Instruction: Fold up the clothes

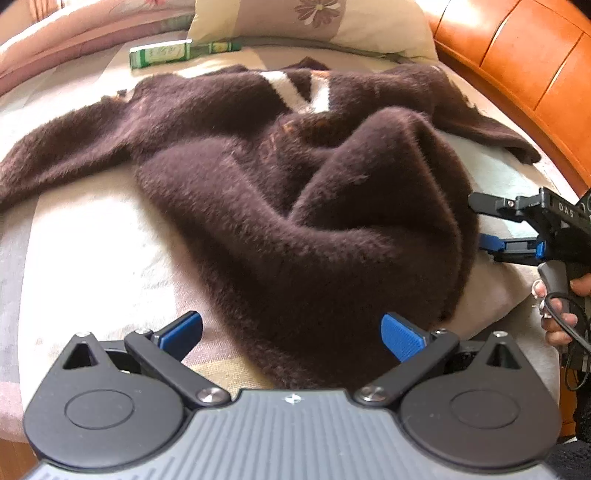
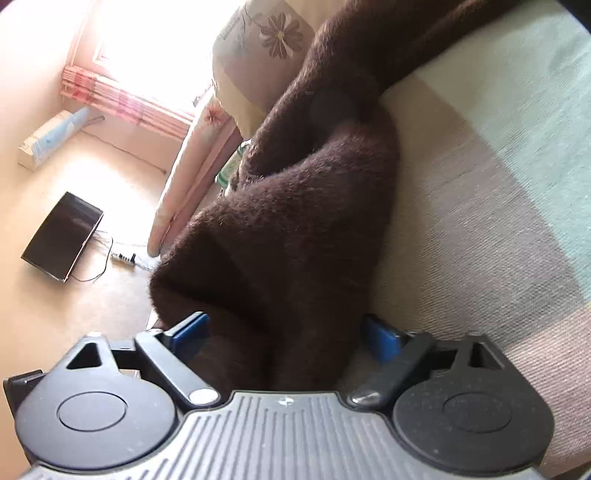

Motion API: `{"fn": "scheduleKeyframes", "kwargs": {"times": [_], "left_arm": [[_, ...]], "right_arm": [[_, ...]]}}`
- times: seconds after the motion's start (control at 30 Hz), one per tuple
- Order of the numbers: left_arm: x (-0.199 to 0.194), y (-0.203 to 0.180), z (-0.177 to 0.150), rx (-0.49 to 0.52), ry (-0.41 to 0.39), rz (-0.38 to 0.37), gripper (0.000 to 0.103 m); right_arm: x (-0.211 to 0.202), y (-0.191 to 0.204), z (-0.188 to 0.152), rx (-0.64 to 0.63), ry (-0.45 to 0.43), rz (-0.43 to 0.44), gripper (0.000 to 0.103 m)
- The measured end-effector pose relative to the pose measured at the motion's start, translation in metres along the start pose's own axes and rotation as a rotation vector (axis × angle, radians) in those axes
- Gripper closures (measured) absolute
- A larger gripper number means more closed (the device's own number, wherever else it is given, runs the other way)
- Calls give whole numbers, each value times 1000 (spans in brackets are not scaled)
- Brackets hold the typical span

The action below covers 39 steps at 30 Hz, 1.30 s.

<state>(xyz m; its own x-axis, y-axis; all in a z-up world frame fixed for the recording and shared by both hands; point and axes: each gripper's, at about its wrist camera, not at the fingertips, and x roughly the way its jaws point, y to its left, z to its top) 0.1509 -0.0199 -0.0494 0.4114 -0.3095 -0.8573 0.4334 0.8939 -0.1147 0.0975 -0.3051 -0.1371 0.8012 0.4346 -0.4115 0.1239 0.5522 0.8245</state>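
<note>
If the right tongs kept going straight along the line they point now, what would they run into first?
The brown fuzzy sweater. Its bunched edge already lies between the open pads of the right tongs, so going on should push straight into that fold. Whether a pad touches the fabric yet is unclear.

I see a dark brown fuzzy sweater point(image 1: 258, 177) with white stripes at its collar, on a bedsheet point(image 1: 92, 266) blocked in cream, mauve and pale green. My grippers' pads point(image 1: 400, 338) are blue on black arms. The pillow point(image 1: 314, 18) bears a purple flower; the headboard point(image 1: 517, 55) is orange wood.
</note>
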Motion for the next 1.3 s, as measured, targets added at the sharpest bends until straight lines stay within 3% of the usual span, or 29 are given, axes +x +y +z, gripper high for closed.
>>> {"fn": "scheduleKeyframes", "kwargs": {"times": [0.07, 0.13, 0.17, 0.2, 0.4, 0.53, 0.63, 0.8, 0.87, 1.0, 1.1, 1.23, 1.3], "left_arm": [[0, -1, -1, 1, -2, -8, 1], [-1, -2, -3, 5, -8, -19, 1], [-2, -3, -4, 7, -9, -23, 1], [-2, -3, -5, 9, -9, -27, 1], [-4, -6, -6, 14, -7, -18, 1], [-10, -5, -6, 17, -23, -18, 1], [-12, -1, -6, 6, -27, -5, 1], [-13, 2, -9, -6, -28, 7, 1], [-13, 3, -9, -6, -29, 6, 1], [-14, 3, -11, -3, -22, -4, 1], [-12, 5, -11, -8, -11, 7, 1], [-12, 4, -10, -7, -11, 8, 1], [-13, 4, -11, -5, -12, 2, 1]], "right_arm": [[1, -7, 4, 39, -15, -15, 24], [3, -14, 9, 78, -29, -29, 47], [3, -18, 11, 98, -36, -36, 52], [3, -19, 9, 107, -47, -41, 55], [11, -2, -10, 16, -101, -94, 52], [-4, -18, -8, 96, -74, -58, 70], [-11, -17, -11, 85, -49, -43, 85], [-31, -4, -7, 81, -92, 13, 88], [-33, -3, -1, 61, -81, -3, 85], [-23, -10, -13, 77, -15, -71, 58], [-14, -17, -26, 93, -21, -43, 64], [4, -19, -28, 79, -38, -28, 90], [6, -19, -30, 70, -43, -32, 91]]}}
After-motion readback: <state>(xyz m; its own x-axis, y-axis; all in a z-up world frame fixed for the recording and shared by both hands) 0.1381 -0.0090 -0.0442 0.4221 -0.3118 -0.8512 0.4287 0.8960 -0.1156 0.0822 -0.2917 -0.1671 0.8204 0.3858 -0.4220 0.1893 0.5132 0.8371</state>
